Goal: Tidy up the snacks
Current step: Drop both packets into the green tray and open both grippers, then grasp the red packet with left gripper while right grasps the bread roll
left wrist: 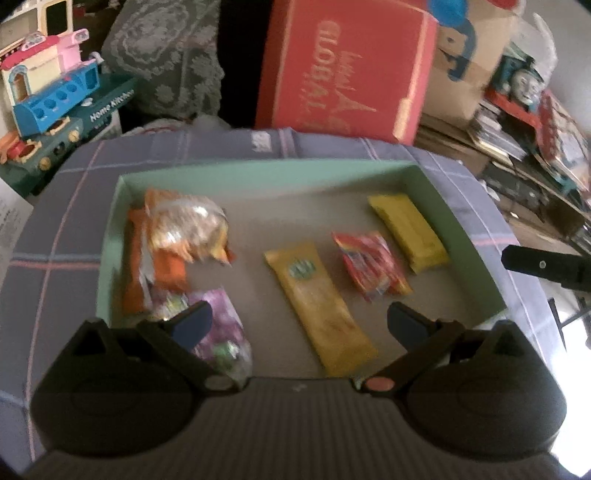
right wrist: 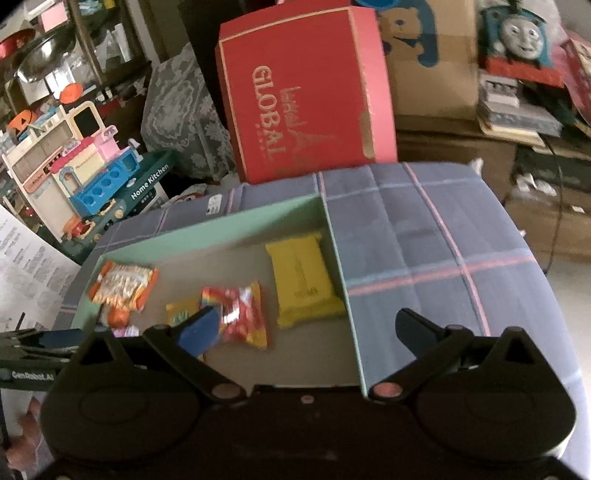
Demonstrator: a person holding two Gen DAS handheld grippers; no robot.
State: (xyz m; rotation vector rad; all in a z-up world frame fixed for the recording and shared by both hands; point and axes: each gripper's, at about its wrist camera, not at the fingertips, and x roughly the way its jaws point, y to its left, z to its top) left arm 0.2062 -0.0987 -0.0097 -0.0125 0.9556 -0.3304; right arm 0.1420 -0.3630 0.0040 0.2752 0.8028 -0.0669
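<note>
A shallow green box (left wrist: 258,171) (right wrist: 258,218) holds several snacks. In the left wrist view: an orange-and-clear packet (left wrist: 184,225), an orange bar (left wrist: 168,271), a purple packet (left wrist: 221,332), a long yellow bar (left wrist: 321,306), a red candy packet (left wrist: 369,266) and a yellow packet (left wrist: 410,232). My left gripper (left wrist: 299,323) is open and empty above the box's near edge. My right gripper (right wrist: 303,328) is open and empty over the box's right wall; the red packet (right wrist: 240,314) and yellow packet (right wrist: 303,284) lie ahead of it.
The box sits on a blue plaid cloth (left wrist: 74,229) (right wrist: 443,240). Behind stand a red "GLOBAL" box (left wrist: 343,66) (right wrist: 303,92), cardboard boxes (right wrist: 428,55), a toy kitchen (left wrist: 55,96) (right wrist: 85,173) and a Thomas train toy (right wrist: 517,33). The right gripper's tip (left wrist: 543,266) shows at the right edge.
</note>
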